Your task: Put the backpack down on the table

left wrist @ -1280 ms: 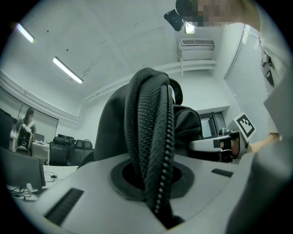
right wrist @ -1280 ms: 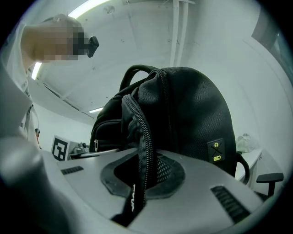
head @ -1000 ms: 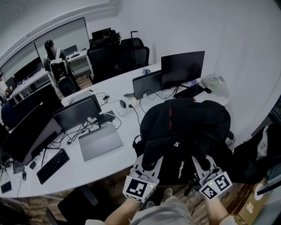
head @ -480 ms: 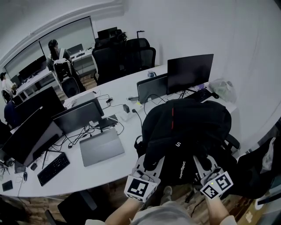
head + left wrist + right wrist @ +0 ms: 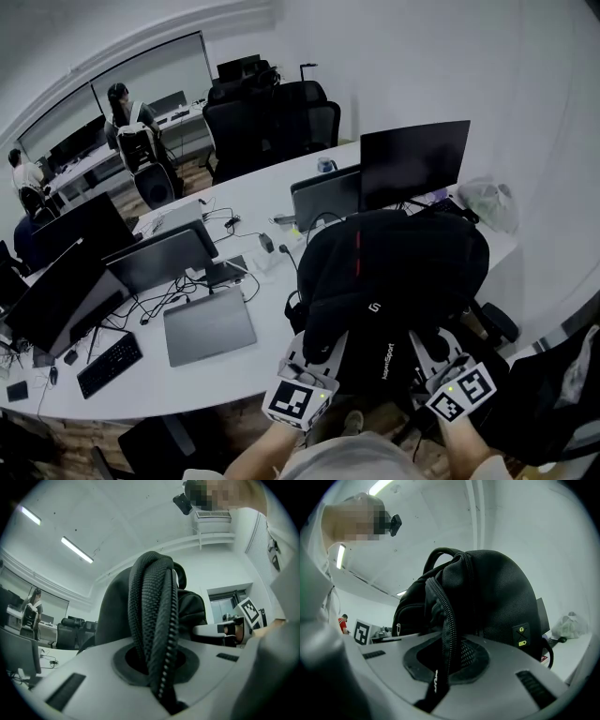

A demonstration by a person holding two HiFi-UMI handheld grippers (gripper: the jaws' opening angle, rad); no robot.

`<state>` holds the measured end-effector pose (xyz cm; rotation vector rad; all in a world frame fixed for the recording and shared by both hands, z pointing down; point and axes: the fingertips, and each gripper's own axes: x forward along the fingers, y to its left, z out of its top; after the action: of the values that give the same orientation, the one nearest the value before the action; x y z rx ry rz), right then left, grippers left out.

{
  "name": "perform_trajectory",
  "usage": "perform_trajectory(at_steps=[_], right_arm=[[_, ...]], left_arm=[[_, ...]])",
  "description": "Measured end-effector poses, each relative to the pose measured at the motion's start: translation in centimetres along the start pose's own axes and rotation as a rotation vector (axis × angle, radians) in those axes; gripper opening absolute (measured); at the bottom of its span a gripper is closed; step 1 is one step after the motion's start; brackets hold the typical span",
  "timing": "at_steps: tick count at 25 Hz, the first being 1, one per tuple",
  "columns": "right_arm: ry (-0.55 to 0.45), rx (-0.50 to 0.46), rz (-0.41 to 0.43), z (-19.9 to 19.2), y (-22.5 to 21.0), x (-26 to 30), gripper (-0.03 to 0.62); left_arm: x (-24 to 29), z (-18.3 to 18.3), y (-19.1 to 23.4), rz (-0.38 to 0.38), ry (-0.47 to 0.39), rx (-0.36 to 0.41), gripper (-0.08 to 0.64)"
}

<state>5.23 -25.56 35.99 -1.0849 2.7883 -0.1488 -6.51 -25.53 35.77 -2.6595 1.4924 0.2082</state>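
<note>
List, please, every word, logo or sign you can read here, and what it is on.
"Sport": seemingly the end of the white lettering on the backpack; the rest is blurred.
S-like white logo above it: an emblem, no words.
Patch on the backpack's side: two yellow-green symbols, no words.
White print on the clamped strap: too blurred to read.
</note>
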Motion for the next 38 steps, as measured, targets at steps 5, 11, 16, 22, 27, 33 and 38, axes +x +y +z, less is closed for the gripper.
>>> perform_trajectory(at_steps=[5, 11, 16, 22, 27, 33, 38], right_arm=[[-0.001, -0.003, 0.044, 0.1, -3.7, 1.7, 0.021], [0.013, -0.012, 0.086, 0.0, -7.1, 4.4, 0.021], [0.023, 0.006, 0.094, -0.8, -9.4, 7.1, 0.021], [0.032, 0.011, 0.078, -2.0, -11.7, 11.1, 0.021], [0.028, -0.002, 0.070, -2.4, -13.6, 14.8, 0.021], [0.032, -0.021, 0.070, -4.0, -16.1, 19.1, 0.021], [0.046, -0.033, 0.059, -6.0, -17.6, 22.8, 0.021]], left_arm=[[3.5, -1.0, 0.9, 0.047, 0.006, 0.029, 0.020], [6.7, -2.1, 2.3, 0.083, -0.004, -0.011, 0.020], [9.2, -3.4, 4.4, 0.096, -0.002, 0.008, 0.020], [11.6, -5.1, 8.0, 0.113, -0.009, 0.000, 0.020], [14.1, -6.0, 11.2, 0.108, -0.012, -0.003, 0.020], [16.7, -8.3, 15.0, 0.110, -0.014, -0.018, 0.020], [18.2, -10.5, 18.3, 0.129, -0.027, -0.029, 0.020]])
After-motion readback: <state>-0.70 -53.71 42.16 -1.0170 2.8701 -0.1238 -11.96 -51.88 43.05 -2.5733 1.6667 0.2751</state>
